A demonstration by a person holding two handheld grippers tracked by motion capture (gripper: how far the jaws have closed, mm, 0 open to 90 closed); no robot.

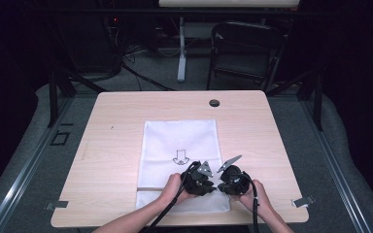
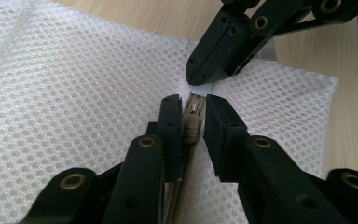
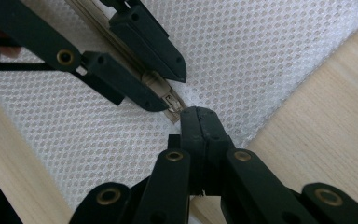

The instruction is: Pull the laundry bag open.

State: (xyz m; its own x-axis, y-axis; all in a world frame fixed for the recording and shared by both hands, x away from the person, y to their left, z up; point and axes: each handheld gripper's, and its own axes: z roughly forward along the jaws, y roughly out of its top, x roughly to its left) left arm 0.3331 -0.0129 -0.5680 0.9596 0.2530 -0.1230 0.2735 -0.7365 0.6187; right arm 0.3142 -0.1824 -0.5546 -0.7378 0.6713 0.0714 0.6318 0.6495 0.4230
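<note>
A pale wooden worktop (image 1: 111,145) is seen from the high view, with a small dark round grommet (image 1: 214,103) set near its far edge. A white mesh bag (image 1: 175,138) is laid flat on the middle of the worktop, reaching to its near edge; a small dark printed mark (image 1: 180,157) is borne at the bag's centre.

Both hands are brought in from the near edge, and the two grippers are held close together over the near right part of the bag, tips almost touching.

The left gripper (image 2: 189,109) is held low over the mesh, its jaws narrowed around the beige zip pull (image 2: 192,122). The pull is flanked closely on both sides; whether the pads actually press on it cannot be told, as a thin gap seems to remain on one side. A beige zip line (image 3: 121,56) is seen running back beneath this gripper.

The right gripper (image 3: 199,116) is pressed fully together at its tips, and a fold of the white mesh just beyond the end of the zip is pinched there, close in front of the left gripper's tips.
</note>
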